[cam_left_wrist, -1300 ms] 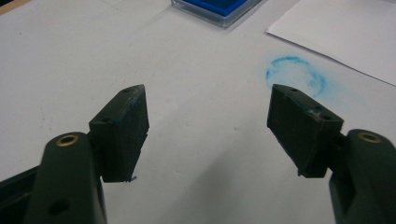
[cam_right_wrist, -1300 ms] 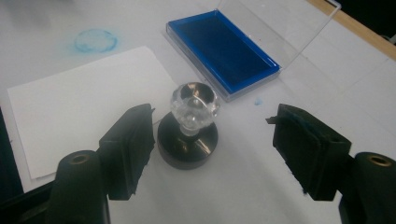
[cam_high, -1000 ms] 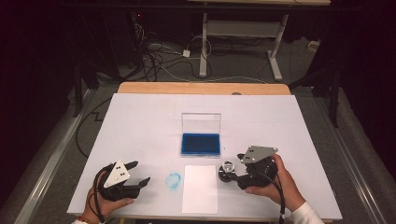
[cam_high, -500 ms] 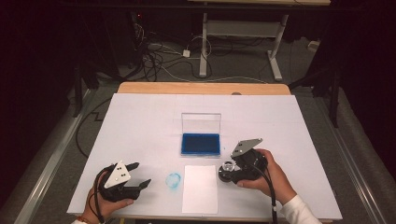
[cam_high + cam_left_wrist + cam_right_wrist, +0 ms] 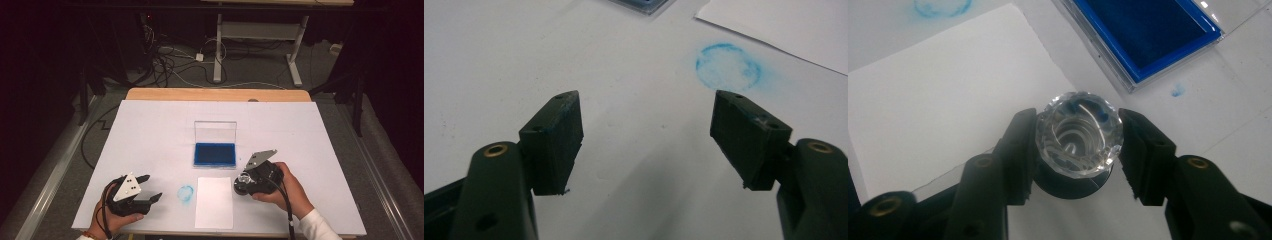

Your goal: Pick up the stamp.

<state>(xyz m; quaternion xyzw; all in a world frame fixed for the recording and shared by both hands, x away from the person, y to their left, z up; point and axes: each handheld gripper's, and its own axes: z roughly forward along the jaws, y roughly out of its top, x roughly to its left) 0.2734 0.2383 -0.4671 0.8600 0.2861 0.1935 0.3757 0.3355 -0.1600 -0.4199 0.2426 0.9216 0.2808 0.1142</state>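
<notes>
Two grippers low in frame. Right gripper [image 5: 243, 181], lower centre-right, jaws just closing, pinching clear-topped stamp [image 5: 1079, 134] standing on table betw. white paper [image 5: 214, 202] & blue ink pad [image 5: 215, 154]. Left gripper [image 5: 151, 188], lower left, spread, nothing betw. jaws, near blue smudge [image 5: 728, 66].

We are seeing the white table [image 5: 150, 130] shining brightly under overhead light, while the surrounding room is staying dark and grainy.
</notes>
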